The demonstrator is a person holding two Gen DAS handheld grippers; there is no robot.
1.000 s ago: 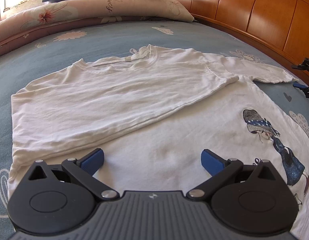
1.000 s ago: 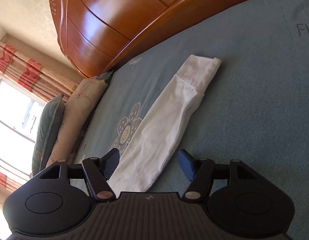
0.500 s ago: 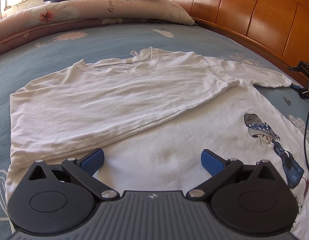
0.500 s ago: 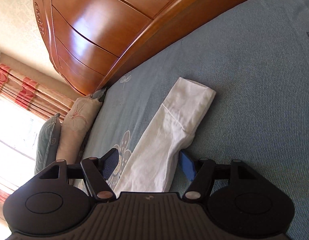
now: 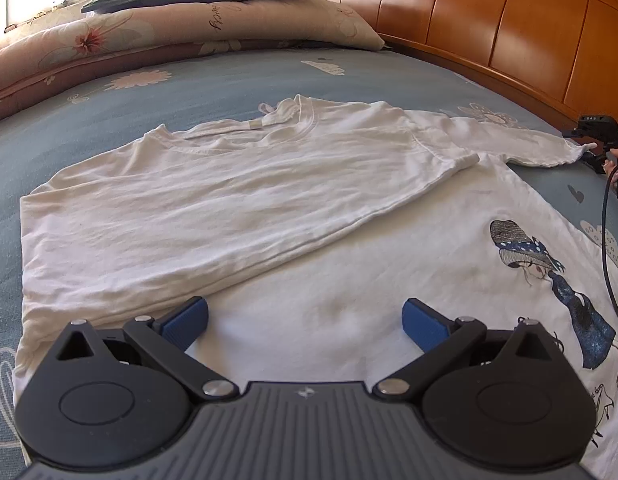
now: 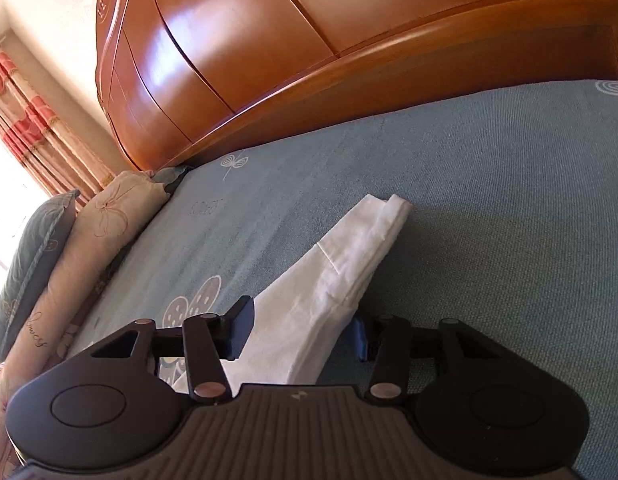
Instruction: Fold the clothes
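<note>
White T-shirt lies flat on the blue bedspread, its left side already folded across the chest, the printed girl uncovered on the right; I hold the left gripper low over the hem, jaws spread wide, gripping nothing. My right gripper sits at the unfolded sleeve, which runs between its fingers with the jaws partly drawn in, though I cannot tell whether they actually pinch the cloth. I judge the second side fold is in hand: next I need a firm pinch on that sleeve, then carry it across over the folded panel without dragging the body.
</note>
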